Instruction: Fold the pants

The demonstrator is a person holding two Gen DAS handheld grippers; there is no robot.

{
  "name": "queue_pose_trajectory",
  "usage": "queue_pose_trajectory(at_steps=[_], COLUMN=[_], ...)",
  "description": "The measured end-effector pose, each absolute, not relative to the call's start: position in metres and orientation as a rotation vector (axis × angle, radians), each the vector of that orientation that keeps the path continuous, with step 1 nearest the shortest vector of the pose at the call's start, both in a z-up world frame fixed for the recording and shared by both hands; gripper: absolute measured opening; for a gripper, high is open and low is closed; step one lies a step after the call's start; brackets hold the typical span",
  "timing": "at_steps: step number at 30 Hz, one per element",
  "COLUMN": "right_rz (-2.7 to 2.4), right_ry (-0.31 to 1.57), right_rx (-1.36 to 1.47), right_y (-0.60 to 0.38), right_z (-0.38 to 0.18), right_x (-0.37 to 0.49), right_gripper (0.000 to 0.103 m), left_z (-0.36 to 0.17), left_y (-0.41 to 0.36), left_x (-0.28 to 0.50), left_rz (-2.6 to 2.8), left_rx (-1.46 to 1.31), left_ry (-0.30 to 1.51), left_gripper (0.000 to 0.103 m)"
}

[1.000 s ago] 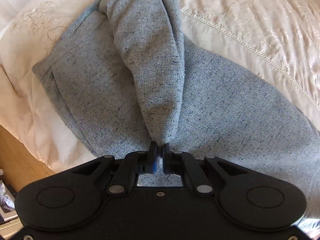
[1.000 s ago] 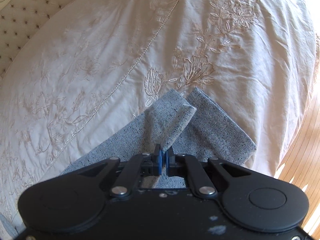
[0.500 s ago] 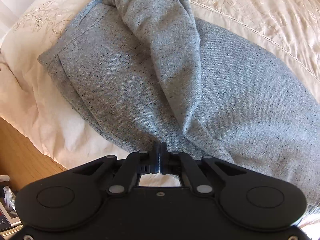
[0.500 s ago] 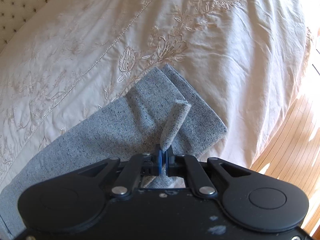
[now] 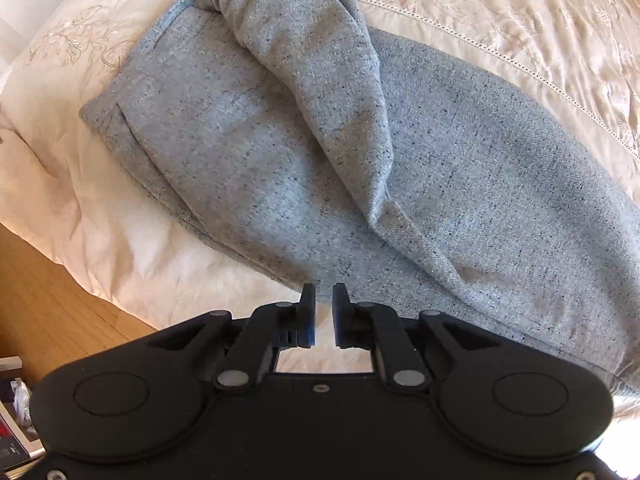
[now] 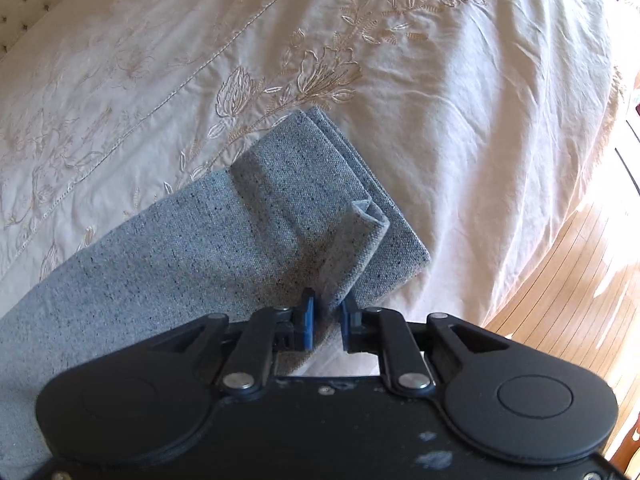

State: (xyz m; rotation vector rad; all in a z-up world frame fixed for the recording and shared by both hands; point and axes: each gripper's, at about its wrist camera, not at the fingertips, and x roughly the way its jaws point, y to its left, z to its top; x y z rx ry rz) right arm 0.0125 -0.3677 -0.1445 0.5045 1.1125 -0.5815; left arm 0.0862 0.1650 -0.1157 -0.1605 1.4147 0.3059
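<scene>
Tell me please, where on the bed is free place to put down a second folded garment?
Free: the cream bedspread beyond the pants' hem end, up to the bed's edge, and past the stitched line. Crowded: the corner under the pants' waist, near the wood floor.

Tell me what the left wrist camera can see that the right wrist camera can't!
Only the left wrist view shows the pants' wide upper part with a bunched ridge, and the left gripper, jaws opening with nothing between them. Only the right wrist view shows the leg ends, stacked, and the right gripper, jaws opening with a cloth fold between them. Both show the grey pants on the cream embroidered bedspread and some wooden floor.
</scene>
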Motion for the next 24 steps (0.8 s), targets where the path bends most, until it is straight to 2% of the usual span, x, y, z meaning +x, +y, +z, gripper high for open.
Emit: queue_pose_trajectory(at_steps=[1,3,4,13,24], right_rz=[-0.586,-0.605,-0.604,-0.301,0.193], right_ry=[1.105,1.076,1.050,0.977,1.005], right_rx=[0.510,0.515,0.513,0.421,0.326], right_y=[-0.368,-0.369,-0.365,-0.282,-0.051], right_z=[-0.139,-0.125,-0.117,-0.061,-0.055], right_x=[0.011,0.008,0.006,0.047,0.117], right_gripper=[0.023,0.023,0.024,0.028,0.029], left_z=[-0.111,-0.102,-0.098,-0.105,-0.149], left_y=[0.167,0.172,0.177,0.240,0.323], left_x=[0.087,0.087,0.087,0.127,0.213], left_rz=[0.317,0.349,0.361,0.369,0.283], left_rx=[-0.135,-0.103,-0.097,-0.041,0.062], left_ry=[1.406,1.382,1.363,1.352,1.388], left_gripper=[0.020,0.046,0.049,0.050,0.050])
